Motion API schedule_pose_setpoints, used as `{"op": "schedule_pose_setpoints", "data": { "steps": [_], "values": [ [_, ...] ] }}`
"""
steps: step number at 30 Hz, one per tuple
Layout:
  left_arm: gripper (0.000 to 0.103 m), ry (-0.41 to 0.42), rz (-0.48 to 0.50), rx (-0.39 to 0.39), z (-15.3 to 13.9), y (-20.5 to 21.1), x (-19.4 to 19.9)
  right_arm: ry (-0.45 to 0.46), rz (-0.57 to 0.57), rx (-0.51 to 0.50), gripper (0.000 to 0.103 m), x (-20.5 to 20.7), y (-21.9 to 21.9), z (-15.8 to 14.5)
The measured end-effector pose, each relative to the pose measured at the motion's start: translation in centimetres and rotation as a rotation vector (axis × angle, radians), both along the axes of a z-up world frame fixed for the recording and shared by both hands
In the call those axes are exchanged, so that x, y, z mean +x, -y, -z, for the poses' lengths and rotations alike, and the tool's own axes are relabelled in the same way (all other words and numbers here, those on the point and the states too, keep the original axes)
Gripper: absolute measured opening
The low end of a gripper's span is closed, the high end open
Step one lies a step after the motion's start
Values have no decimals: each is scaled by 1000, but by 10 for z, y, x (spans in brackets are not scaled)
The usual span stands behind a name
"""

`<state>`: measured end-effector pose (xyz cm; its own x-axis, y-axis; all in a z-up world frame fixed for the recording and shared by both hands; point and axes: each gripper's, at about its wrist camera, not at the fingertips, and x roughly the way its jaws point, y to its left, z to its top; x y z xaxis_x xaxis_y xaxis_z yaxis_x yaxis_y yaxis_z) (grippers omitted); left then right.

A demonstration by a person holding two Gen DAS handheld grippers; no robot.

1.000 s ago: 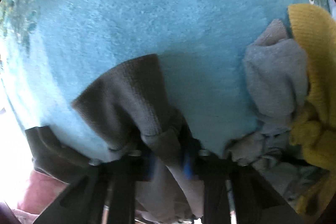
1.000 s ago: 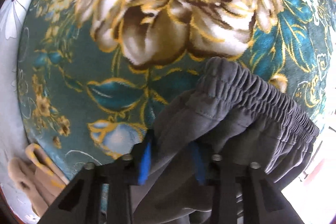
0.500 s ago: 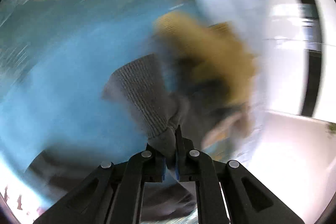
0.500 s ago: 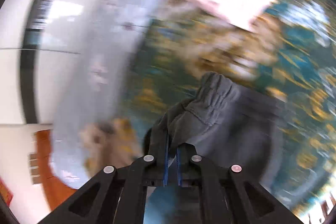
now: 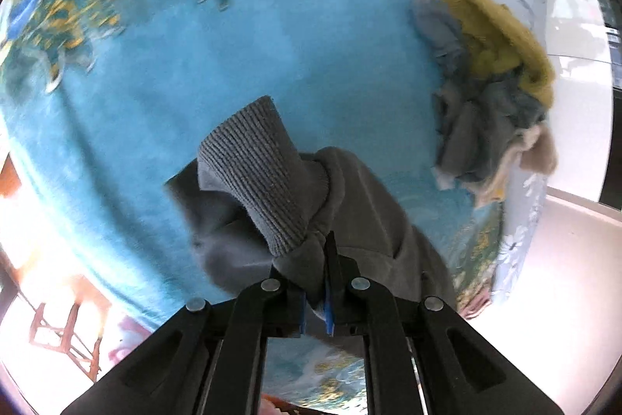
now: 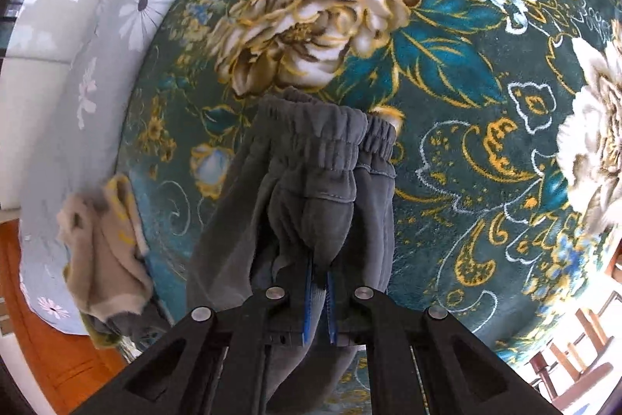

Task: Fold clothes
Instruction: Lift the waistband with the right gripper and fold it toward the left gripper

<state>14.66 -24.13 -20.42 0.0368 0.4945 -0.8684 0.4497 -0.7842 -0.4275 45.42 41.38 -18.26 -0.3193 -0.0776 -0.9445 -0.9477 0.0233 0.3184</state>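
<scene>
left gripper (image 5: 314,292) pinching grey sweatpants (image 5: 272,181) by the ribbed cuff | right gripper (image 6: 318,302) clamped on waistband (image 6: 330,131) | looks like stretching them lengthwise | laundry pile (image 5: 493,84) at 2 o'clock

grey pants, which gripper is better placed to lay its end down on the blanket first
Probably the right. The right gripper pinches the elastic waistband end of the grey pants hanging over open floral blanket. The left gripper grips near the ribbed cuff, closer to the clothes pile.
</scene>
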Motion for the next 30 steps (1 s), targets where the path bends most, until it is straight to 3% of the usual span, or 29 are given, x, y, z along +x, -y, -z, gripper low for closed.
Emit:
{"op": "schedule_pose_setpoints", "data": {
  "steps": [4, 6, 12, 17, 21, 23, 27, 29, 30],
  "values": [
    [24, 72, -10, -41, 28, 12, 18, 36, -35, 4, 8, -6, 9, 0],
    [43, 112, 9, -97, 37, 14, 22, 50, -56, 9, 9, -12, 14, 0],
    [49, 88, 12, -100, 48, 15, 21, 74, -100, 23, 10, -17, 15, -5],
    [48, 50, -23, -90, 55, 13, 18, 87, -115, 31, 10, -21, 17, -4],
    [26, 19, -51, -82, 60, 10, 17, 81, -97, 26, 10, -17, 19, -1],
    [23, -26, -39, -71, 45, 7, 5, 69, -80, 20, 10, -12, 22, 0],
    [20, -260, 2, 54, -25, 5, -48, 12, -54, 16, 10, -5, 28, -2],
    [21, -359, 34, 76, -49, 7, -72, -24, -65, 17, 10, -5, 34, -1],
    [21, -343, 47, 60, -43, 6, -81, -41, -73, 15, 10, -5, 37, 0]
  ]
}}
